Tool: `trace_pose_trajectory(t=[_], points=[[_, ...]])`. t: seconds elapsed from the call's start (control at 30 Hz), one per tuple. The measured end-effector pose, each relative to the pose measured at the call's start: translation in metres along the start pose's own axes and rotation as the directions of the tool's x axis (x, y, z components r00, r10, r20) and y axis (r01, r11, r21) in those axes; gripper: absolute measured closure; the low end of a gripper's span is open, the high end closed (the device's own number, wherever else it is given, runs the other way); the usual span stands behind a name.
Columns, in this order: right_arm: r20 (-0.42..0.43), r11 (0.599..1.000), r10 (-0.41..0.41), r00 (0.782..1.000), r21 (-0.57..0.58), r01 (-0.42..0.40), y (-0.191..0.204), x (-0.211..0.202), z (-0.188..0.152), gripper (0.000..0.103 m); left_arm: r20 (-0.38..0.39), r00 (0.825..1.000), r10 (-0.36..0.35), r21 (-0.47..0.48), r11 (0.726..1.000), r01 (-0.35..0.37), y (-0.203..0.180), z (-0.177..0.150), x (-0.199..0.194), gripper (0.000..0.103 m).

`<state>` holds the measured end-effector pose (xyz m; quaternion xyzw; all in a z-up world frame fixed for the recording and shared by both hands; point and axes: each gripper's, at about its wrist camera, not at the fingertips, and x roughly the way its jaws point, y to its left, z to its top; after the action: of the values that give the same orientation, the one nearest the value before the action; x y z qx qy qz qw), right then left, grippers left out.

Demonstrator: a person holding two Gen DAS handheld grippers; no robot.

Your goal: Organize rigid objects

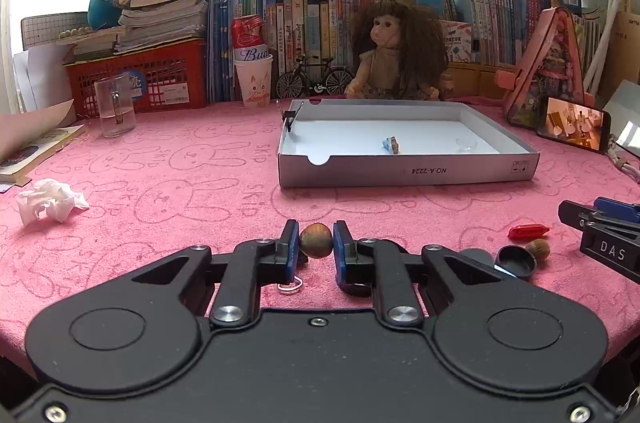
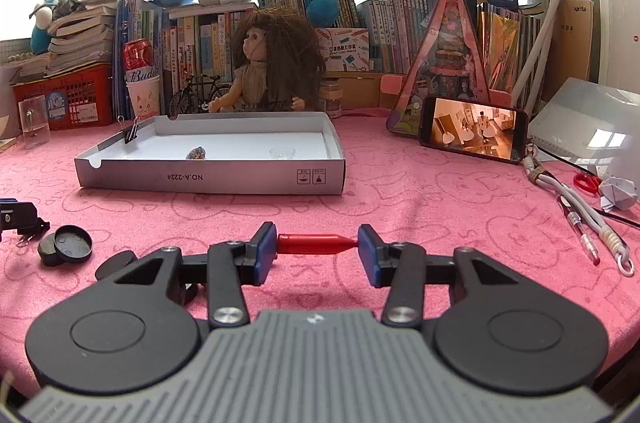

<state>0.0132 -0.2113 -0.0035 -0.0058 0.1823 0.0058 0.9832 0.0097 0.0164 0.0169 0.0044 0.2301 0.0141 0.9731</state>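
Holding one nut (image 1: 316,240), left gripper (image 1: 316,243); right gripper (image 2: 317,243), one red piece (image 2: 316,243).

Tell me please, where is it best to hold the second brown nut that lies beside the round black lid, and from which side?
Grip the brown nut across its rounded middle, coming from above. The round black lid sits close on its left and the red piece just behind, so a low approach would likely bump them.
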Motion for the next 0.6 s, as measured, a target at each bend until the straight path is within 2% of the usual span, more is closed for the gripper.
trace_pose_trajectory(t=[0.3, 0.6], points=[[-0.002, 0.999, 0.024, 1.0, 0.026, -0.024, -0.001, 0.009, 0.014, 0.054, 0.022, 0.999, -0.028, -0.002, 1.0, 0.028, -0.001, 0.016, 0.0, 0.086], [-0.032, 0.998, 0.053, 0.998, 0.042, -0.051, -0.006, 0.032, 0.037, 0.054, 0.006, 0.996, -0.09, -0.04, 0.995, 0.09, 0.006, 0.049, 0.024, 0.086]])
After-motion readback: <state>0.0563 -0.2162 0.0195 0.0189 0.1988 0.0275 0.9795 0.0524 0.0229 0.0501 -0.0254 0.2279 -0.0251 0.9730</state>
